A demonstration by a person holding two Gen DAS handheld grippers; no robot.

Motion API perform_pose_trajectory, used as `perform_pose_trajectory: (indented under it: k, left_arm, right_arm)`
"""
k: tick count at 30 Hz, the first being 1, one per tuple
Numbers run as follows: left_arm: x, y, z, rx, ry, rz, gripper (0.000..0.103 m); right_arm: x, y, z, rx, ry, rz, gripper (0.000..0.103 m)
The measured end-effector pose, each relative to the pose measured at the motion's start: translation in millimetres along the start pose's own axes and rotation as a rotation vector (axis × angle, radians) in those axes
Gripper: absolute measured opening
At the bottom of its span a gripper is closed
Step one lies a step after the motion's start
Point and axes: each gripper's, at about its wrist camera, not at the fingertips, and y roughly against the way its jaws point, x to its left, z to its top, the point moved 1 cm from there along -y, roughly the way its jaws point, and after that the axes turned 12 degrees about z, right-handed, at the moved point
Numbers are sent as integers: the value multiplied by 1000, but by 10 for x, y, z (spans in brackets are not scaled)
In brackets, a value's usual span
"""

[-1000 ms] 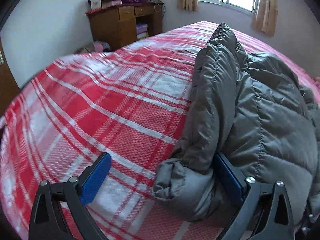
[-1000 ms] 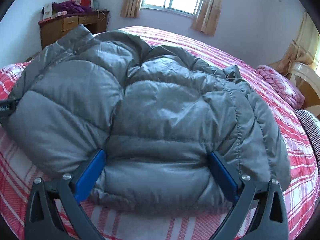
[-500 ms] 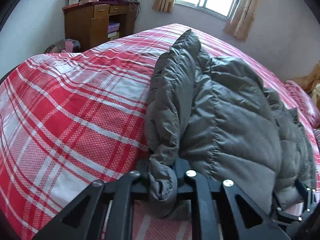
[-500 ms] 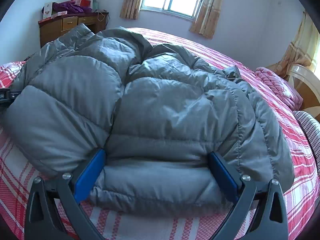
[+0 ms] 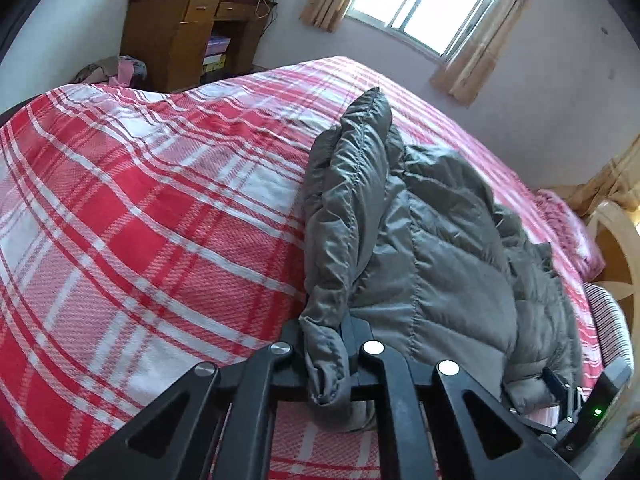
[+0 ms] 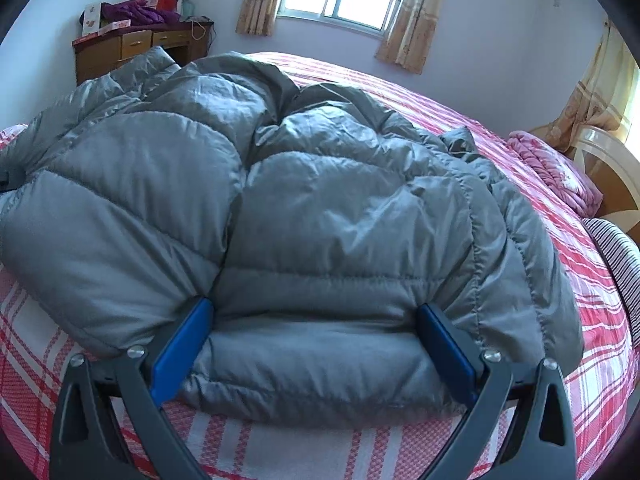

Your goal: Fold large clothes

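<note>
On plaid bedspread (image 5: 140, 240), unlabelled grey jacket (image 6: 320, 208)

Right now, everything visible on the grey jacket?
The grey jacket is a puffy quilted coat of slightly shiny fabric with stitched baffles, lying bunched on the red plaid bedspread. One sleeve runs along its left edge; the left tongs are shut on the cuff end. The right tongs are open, straddling the near hem.

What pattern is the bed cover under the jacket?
Red-and-white plaid bed cover, clearest in the left wrist view beside the grey jacket.
</note>
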Motion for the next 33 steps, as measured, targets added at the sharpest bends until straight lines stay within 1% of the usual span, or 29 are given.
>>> perform_pose_trajectory:
  k: [5,8,10,11,12,13,14,15,17,18,20,21,22,23,24,25,26,27,28,30,31,33]
  left_arm:
    - [262,255,-29,-29,25,16,6]
    - [455,452,-4,-57,44,57,6]
    - [478,605,48,-87,24,100,5]
    - [452,701,80,-114,3,124,5]
    - [393,840,123,-155,-23,146,5]
    - [334,933,148,-185,-45,156,5]
    - [223,1053,173,-225,-76,164,5]
    - [102,1160,197,-260,-106,165,5]
    - [-216,1399,208,-330,-179,157,5]
    - [-361,1480,213,-358,-210,151,5]
    - [-813,1643,172,-412,-288,120,5]
    - [-1009,1682,151,-431,-325,108,5]
    - [-1314,1746,81,-459,-383,88,5]
    - [-1477,1772,57,-474,-419,77,5]
    - [-1750,1801,-28,-496,-475,68,5]
    - [-1994,1805,-110,-514,-529,61,5]
    - [-2148,1772,-145,-523,-567,56,5]
    - [-2388,1742,-260,-533,-619,47,5]
    - [-2543,1677,-336,-537,-660,42,5]
    - [-2904,1497,-555,-537,-760,48,5]
    - [-3102,1359,-725,-527,-823,47,5]
    - [-3353,1162,-957,-527,-900,71,5]
  right_arm:
    - [159,31,0,5,20,14,103]
    - [395,68,-3,-2,54,42,103]
    - [537,91,19,-2,74,90,103]
    - [574,117,39,-2,77,123,103]
    - [594,179,64,-5,80,174,103]
    - [589,234,76,-10,80,203,102]
    - [553,342,82,-29,78,236,102]
    - [498,440,79,-52,77,246,102]
    - [237,717,48,-129,54,232,103]
    - [45,841,21,-164,23,216,103]
    - [-334,981,-37,-203,-49,179,103]
    - [-643,1029,-94,-212,-113,144,103]
    - [-831,1035,-138,-209,-154,118,103]
    - [-1069,1022,-207,-198,-203,82,103]
    - [-1295,1002,-278,-186,-250,43,103]
    - [-1479,987,-327,-178,-286,11,103]
    - [-1631,986,-394,-174,-320,-19,103]
    - [-1800,975,-448,-168,-348,-44,103]
    - [-1959,968,-517,-160,-372,-66,103]
    - [-2215,966,-646,-158,-425,-92,103]
    - [-2257,978,-699,-156,-445,-96,103]
    - [-2398,961,-826,-146,-484,-99,103]
